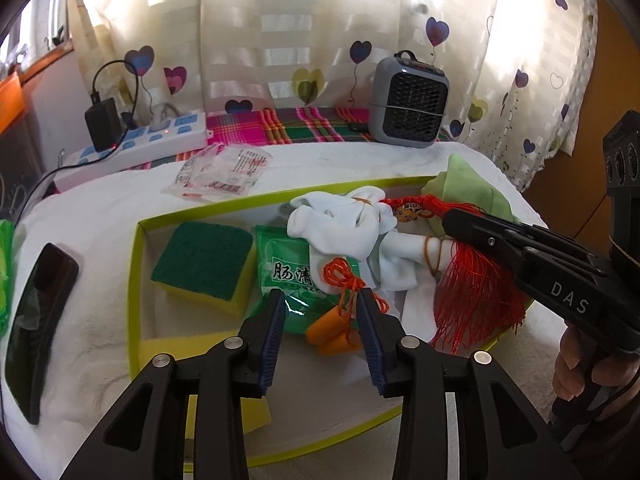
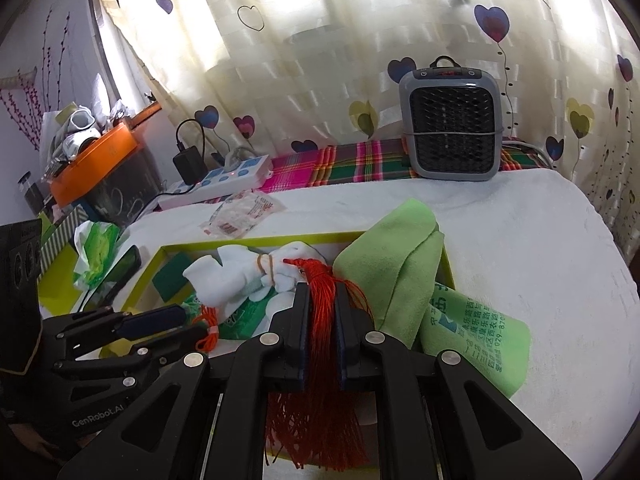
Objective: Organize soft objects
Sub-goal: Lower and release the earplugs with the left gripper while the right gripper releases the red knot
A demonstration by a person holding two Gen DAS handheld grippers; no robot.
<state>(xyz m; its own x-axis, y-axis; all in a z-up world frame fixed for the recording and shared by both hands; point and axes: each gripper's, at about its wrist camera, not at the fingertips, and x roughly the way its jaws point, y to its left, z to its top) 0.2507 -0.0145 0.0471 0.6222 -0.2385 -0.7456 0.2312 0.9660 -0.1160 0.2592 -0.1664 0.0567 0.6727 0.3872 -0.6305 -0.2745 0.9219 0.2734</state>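
Observation:
A shallow yellow-green box (image 1: 134,280) on the white towel holds a green-topped yellow sponge (image 1: 204,264), a green printed packet (image 1: 286,276), a white sock bundle (image 1: 344,220) tied with rubber bands, and a green cloth (image 1: 468,184). Orange earplugs (image 1: 332,338) on an orange cord lie in the box between my left gripper's (image 1: 320,300) blue pads, which stand apart from them; it is open. My right gripper (image 2: 322,288) is shut on a red tassel (image 2: 320,400) whose strands hang below the fingers. The left wrist view shows that right gripper (image 1: 450,218) over the box's right end.
A grey heater (image 2: 452,120) stands at the back on a plaid cloth. A power strip (image 1: 160,136) with a charger sits back left, with a plastic wrapper (image 1: 224,172) in front of it. A black phone (image 1: 40,320) and a tissue pack (image 2: 96,252) lie left of the box. A printed green bag (image 2: 480,340) lies right of it.

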